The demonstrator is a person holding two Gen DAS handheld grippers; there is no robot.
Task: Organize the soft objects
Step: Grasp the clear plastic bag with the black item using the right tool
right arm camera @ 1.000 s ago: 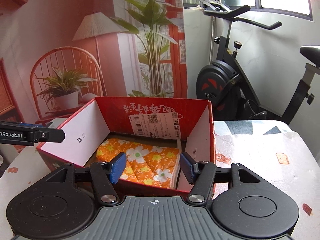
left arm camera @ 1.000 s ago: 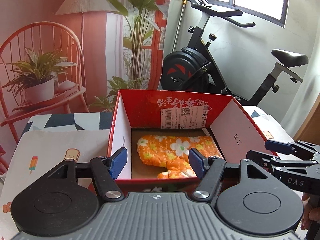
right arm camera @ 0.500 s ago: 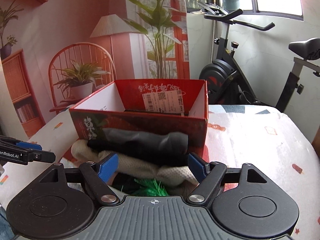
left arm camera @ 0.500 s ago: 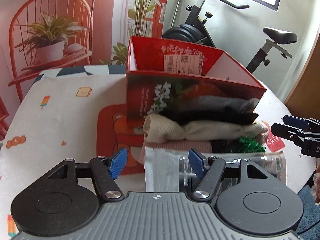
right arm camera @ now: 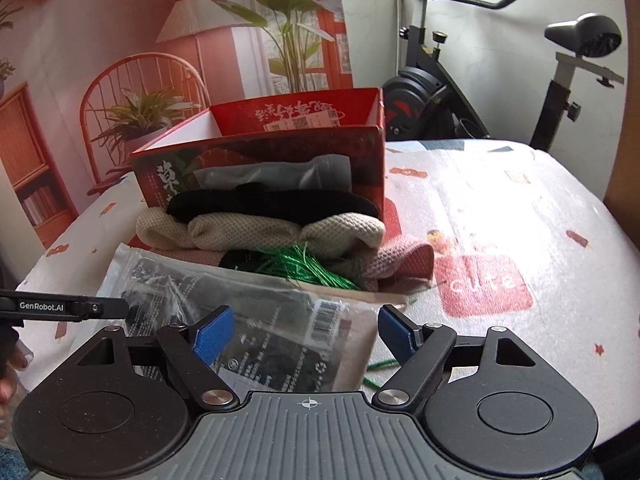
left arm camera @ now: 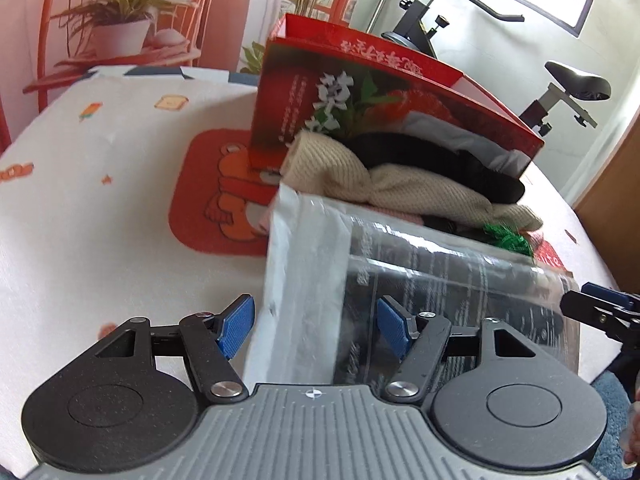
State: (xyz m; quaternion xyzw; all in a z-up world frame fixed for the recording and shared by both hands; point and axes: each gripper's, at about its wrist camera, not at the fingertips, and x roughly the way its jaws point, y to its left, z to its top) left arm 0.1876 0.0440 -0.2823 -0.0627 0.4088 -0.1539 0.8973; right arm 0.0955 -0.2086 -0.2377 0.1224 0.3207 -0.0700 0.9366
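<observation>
A clear plastic packet (left arm camera: 420,280) holding a dark garment lies at the near edge of the table. My left gripper (left arm camera: 316,328) hovers open over its white left end, pads apart from it. My right gripper (right arm camera: 304,332) is over the packet's (right arm camera: 260,320) right end with its jaws opening; the pads do not press on it. Behind the packet is a pile: a cream knit (right arm camera: 260,232), a black cloth (right arm camera: 272,204), a grey cloth (right arm camera: 272,172), green strands (right arm camera: 296,264) and a pink knit (right arm camera: 404,260). The pile leans on a red box (right arm camera: 260,160).
The table wears a white cloth (left arm camera: 100,200) with cartoon prints. An exercise bike (right arm camera: 440,92) stands behind the table at the right. A red chair with a potted plant (left arm camera: 116,28) stands behind it at the left. A wooden panel (left arm camera: 608,168) borders the right side.
Both grippers have pulled back from over the box, where an orange flowered cloth lay, and dropped low in front of the pile. The right jaws have widened.
</observation>
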